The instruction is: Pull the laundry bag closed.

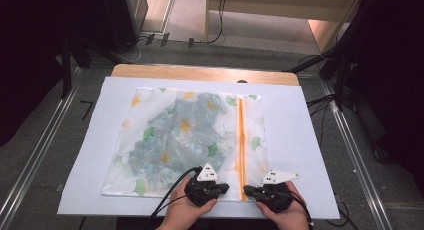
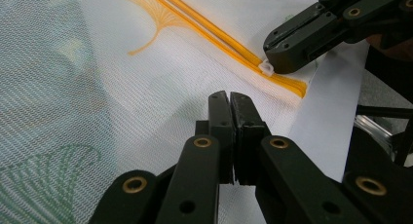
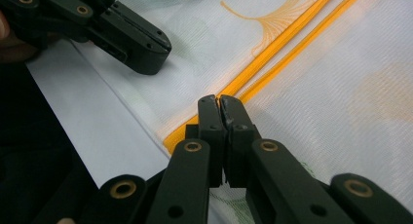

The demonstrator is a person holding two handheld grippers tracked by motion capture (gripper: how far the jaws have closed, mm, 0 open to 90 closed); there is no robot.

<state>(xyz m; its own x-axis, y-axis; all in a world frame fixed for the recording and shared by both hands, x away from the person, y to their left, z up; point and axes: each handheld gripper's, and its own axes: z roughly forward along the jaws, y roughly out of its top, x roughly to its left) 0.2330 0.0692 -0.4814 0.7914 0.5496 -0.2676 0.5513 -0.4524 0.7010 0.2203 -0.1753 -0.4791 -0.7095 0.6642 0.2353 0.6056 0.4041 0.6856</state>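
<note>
A mesh laundry bag point(image 1: 185, 140) printed with ginkgo leaves lies flat on a white sheet point(image 1: 305, 155) over the table, a folded floral garment point(image 1: 182, 135) inside it. The orange zipper point(image 1: 241, 140) runs from the far edge to the near edge, right of the garment. The left gripper point(image 1: 226, 188), jaws together, rests on the mesh just left of the zipper's near end; whether fabric is pinched between the pads cannot be told. The right gripper point(image 1: 247, 191), jaws likewise pressed together, sits at the zipper's near end, its tips at the small white pull tab point(image 2: 266, 67) in the left gripper view; the right gripper view places those tips over the orange tape point(image 3: 272, 44), and whether they clamp the tab or only touch it is not resolved.

Risks, as judged: if the tab is only grazed, a pull along the track slips off it. If the left gripper merely presses rather than pins the mesh, the whole bag slides or bunches on the smooth sheet instead of the slider travelling. Loose mesh drawn into the slider could jam it.

Obscured: the slider body lies beneath the right tips; the garment's shape is blurred by the mesh; the person's forearms are cut off at the lower edge of the high view.
</note>
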